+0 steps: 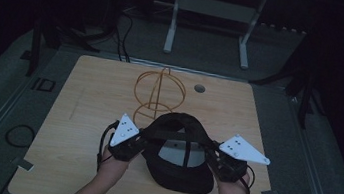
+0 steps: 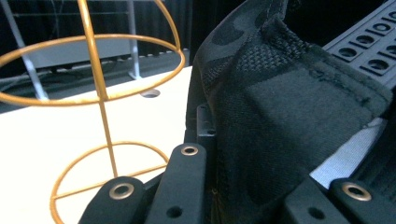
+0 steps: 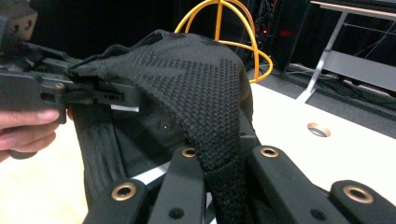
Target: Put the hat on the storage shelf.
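Cap (image 1: 180,151) (black mesh baseball type) held above the surface's near edge, left tongs (image 1: 143,136) and right tongs (image 1: 212,150) each clamped on opposite rim sides. Wire stand (image 1: 159,93) sits toward far edge. Judgement: keep rim spread evenly, lower centred over stand.

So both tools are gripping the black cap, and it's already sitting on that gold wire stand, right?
Not quite. Both tools, left tool and right tool, grip the black cap, but it is held in front of the gold wire stand, not on it, as the high view shows.
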